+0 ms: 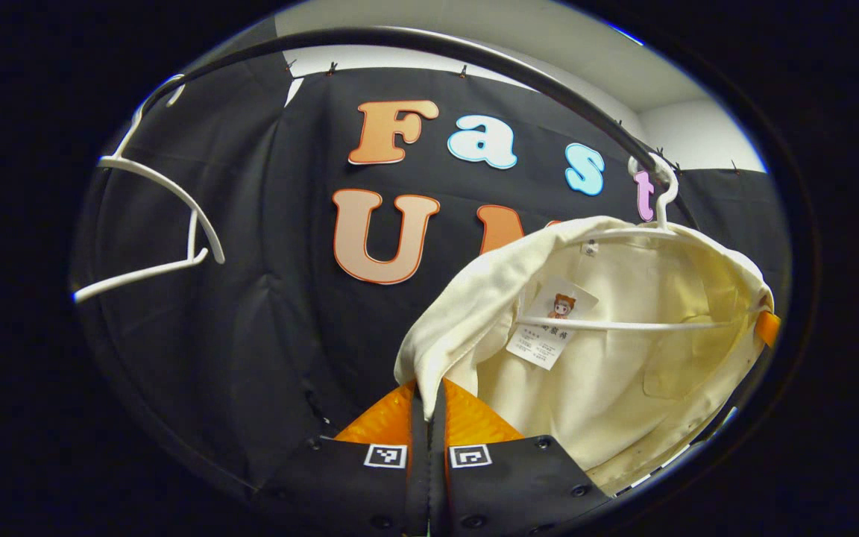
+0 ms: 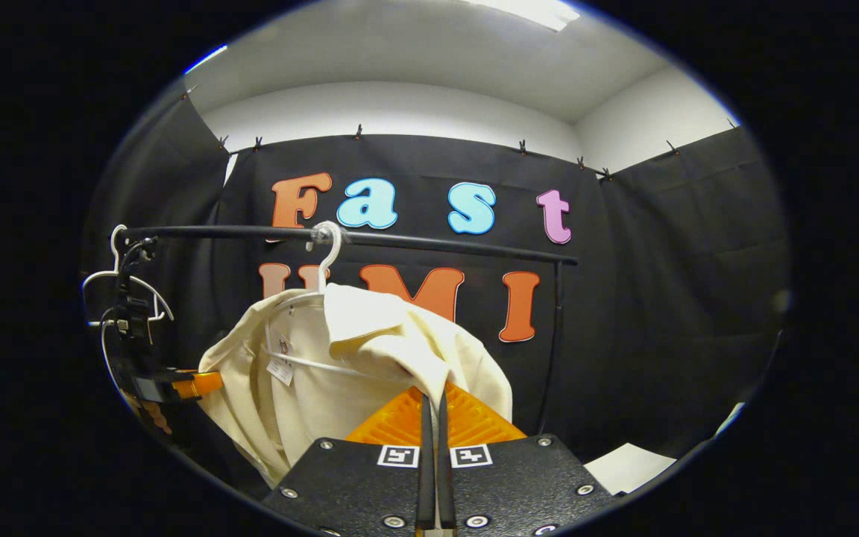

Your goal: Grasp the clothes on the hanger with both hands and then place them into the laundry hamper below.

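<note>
We see the cream shirt (image 2: pixel 370 358) on its white hanger (image 2: pixel 327 257) on the black rail (image 2: pixel 437 246). Left gripper (image 1: pixel 428 391) and right gripper (image 2: pixel 433 395) each pinch a shirt edge.

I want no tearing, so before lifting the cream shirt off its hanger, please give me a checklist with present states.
1. Left gripper shut on the cream shirt: ok, fabric edge pinched.
2. Right gripper shut on the shirt: ok.
3. White hanger hooked on the black rail: ok.
4. Shirt free of the hanger: not ok, it hangs on it.
5. Spare hanger apart from the shirt: ok.
6. Hamper position below: cannot tell.
</note>
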